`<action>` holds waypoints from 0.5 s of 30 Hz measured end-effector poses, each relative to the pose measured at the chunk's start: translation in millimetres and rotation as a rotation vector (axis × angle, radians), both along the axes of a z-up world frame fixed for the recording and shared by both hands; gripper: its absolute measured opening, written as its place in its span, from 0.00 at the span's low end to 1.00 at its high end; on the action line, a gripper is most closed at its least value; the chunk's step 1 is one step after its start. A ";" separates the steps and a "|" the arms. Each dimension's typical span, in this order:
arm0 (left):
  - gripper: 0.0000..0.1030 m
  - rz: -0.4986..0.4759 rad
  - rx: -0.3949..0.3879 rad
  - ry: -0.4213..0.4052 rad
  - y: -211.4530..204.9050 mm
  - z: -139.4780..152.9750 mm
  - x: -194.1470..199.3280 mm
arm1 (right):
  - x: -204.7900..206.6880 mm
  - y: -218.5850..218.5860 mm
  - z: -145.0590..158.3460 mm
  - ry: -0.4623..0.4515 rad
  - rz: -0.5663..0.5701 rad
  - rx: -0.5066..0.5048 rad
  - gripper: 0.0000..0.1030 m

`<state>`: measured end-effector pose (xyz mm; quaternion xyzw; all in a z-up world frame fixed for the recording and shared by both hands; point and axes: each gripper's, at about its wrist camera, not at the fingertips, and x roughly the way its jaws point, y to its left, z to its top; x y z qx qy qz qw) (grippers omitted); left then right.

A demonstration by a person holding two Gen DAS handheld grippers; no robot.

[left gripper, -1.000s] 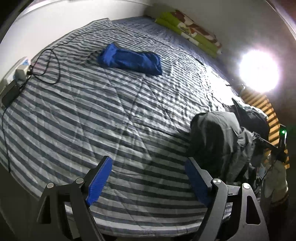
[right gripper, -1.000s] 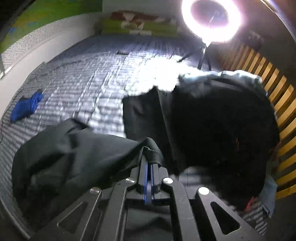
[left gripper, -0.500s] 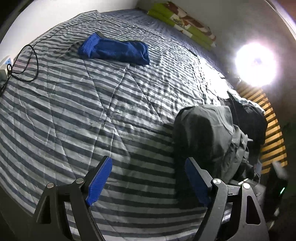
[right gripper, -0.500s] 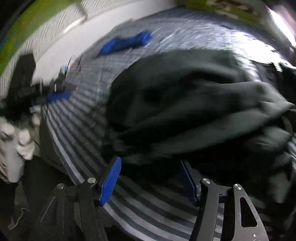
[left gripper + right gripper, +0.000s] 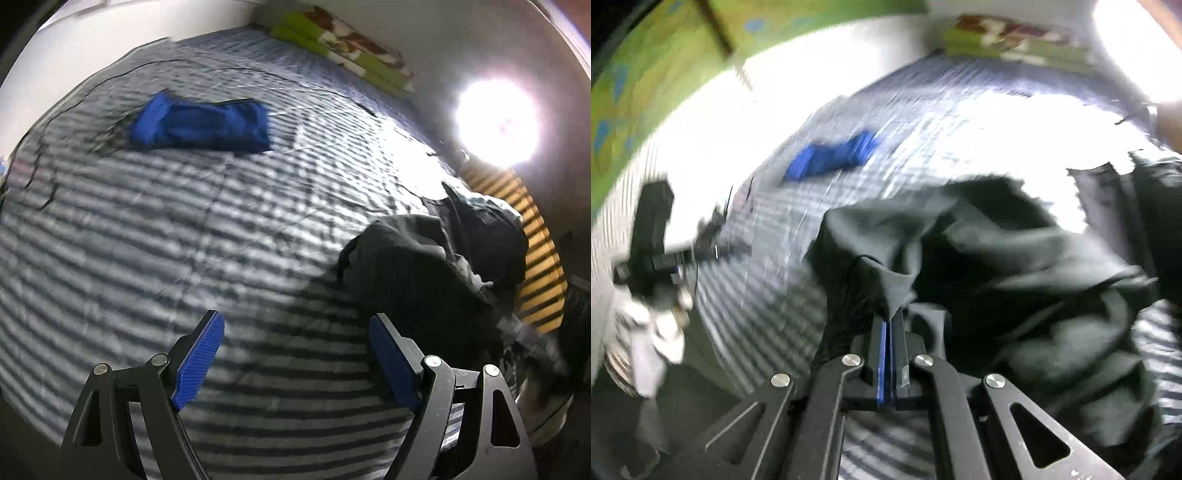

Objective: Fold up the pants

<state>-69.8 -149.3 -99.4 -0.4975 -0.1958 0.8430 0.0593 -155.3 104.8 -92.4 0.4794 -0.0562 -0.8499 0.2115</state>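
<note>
Both wrist views look steeply down over the striped bed [image 5: 184, 240]; both share the folded blue garment [image 5: 201, 127] at upper left.

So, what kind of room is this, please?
Most likely a bedroom at home. A wide bed with a striped cover fills the view, folded blankets lie against the far wall, and clothes lie on the cover: dark pants and a folded blue garment.
</note>
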 end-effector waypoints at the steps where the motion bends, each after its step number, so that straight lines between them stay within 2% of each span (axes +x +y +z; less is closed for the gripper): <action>1: 0.81 -0.021 -0.005 0.004 8.6 1.4 -6.3 | -7.3 15.3 8.9 0.015 -0.026 -0.004 0.01; 5: 0.81 -0.118 -0.043 0.036 53.5 9.6 -37.8 | -44.7 64.1 26.3 0.037 -0.117 -0.041 0.01; 8: 0.81 -0.167 -0.048 0.043 83.2 11.0 -65.1 | -88.3 101.8 32.9 0.063 -0.191 -0.037 0.01; 11: 0.81 -0.190 -0.050 0.041 107.1 9.0 -93.6 | -145.5 132.6 22.3 0.071 -0.284 0.066 0.02; 13: 0.81 -0.200 -0.057 0.040 119.5 5.7 -109.8 | -181.6 156.0 6.4 0.026 -0.376 0.146 0.07; 15: 0.81 -0.215 -0.068 0.039 129.6 0.9 -125.0 | -188.6 170.3 -0.6 0.013 -0.430 0.159 0.12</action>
